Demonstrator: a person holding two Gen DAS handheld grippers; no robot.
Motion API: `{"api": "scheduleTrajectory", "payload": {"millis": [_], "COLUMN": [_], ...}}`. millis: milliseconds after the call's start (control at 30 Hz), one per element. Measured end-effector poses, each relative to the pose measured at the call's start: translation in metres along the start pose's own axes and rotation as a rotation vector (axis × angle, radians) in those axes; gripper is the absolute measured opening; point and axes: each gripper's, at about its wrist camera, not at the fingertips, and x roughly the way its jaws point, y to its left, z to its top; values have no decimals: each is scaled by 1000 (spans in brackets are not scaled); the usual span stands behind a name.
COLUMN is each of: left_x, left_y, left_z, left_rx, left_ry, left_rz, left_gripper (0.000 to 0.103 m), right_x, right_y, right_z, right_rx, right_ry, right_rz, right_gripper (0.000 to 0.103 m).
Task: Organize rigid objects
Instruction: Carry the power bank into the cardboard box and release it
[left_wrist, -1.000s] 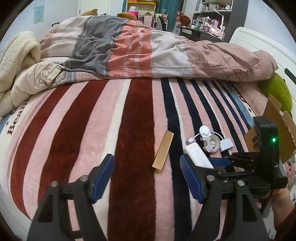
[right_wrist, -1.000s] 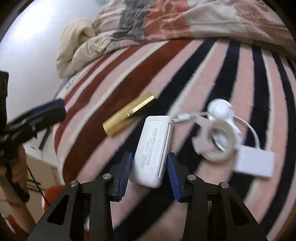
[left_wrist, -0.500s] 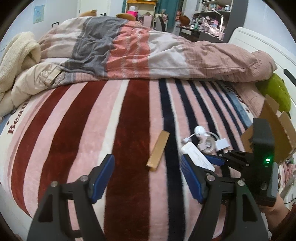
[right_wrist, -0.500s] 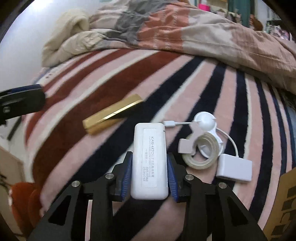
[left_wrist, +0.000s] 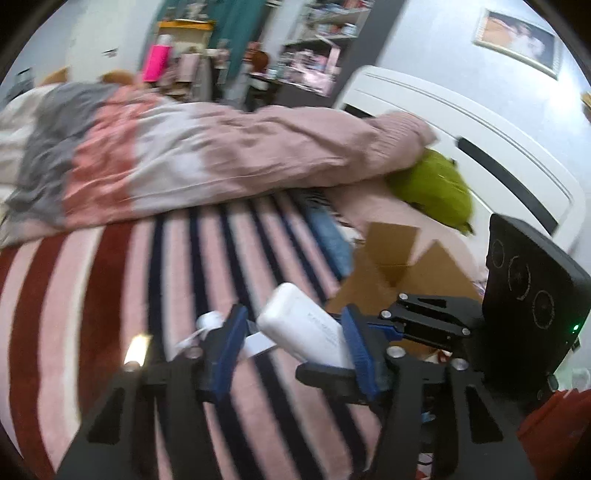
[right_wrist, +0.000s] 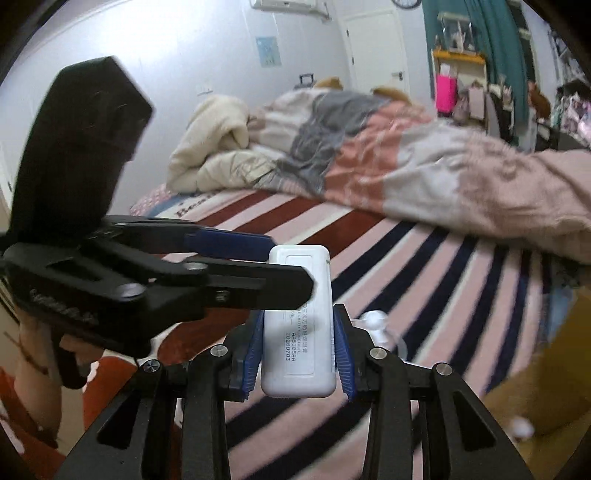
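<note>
From the left claw's (left_wrist: 291, 350) camera, the white case (left_wrist: 304, 326) hangs above the striped bed (left_wrist: 110, 295), its far end between the left pads, which have just been closing without visibly pressing it, likely for a handover or steadying near the cardboard box (left_wrist: 391, 273). From the right claw's (right_wrist: 299, 354) camera, both blue pads clamp the case's (right_wrist: 299, 354) long sides, keeping it lifted and level, while the left claw (right_wrist: 258, 258) reaches across its top end.
</note>
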Motion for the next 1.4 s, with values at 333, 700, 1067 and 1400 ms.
{"api": "scheduleTrajectory", "payload": {"millis": [333, 700, 1067, 1400], "left_x": [78, 132, 80, -4], "left_y": [-90, -127, -83, 21], "left_z": [42, 45, 45, 15], "left_rx": [115, 159, 122, 2], "left_ry": [81, 181, 81, -8], "left_rz": [-169, -181, -51, 197], "left_gripper": [39, 42, 70, 70], "right_x": [-87, -105, -97, -39], "right_y": [-74, -126, -109, -45], "right_z": [-26, -51, -41, -1], "right_rx": [65, 136, 63, -38], "right_ry": [-37, 94, 101, 85], "right_rz": [-186, -319, -387, -226], "right_gripper": [31, 31, 53, 55]}}
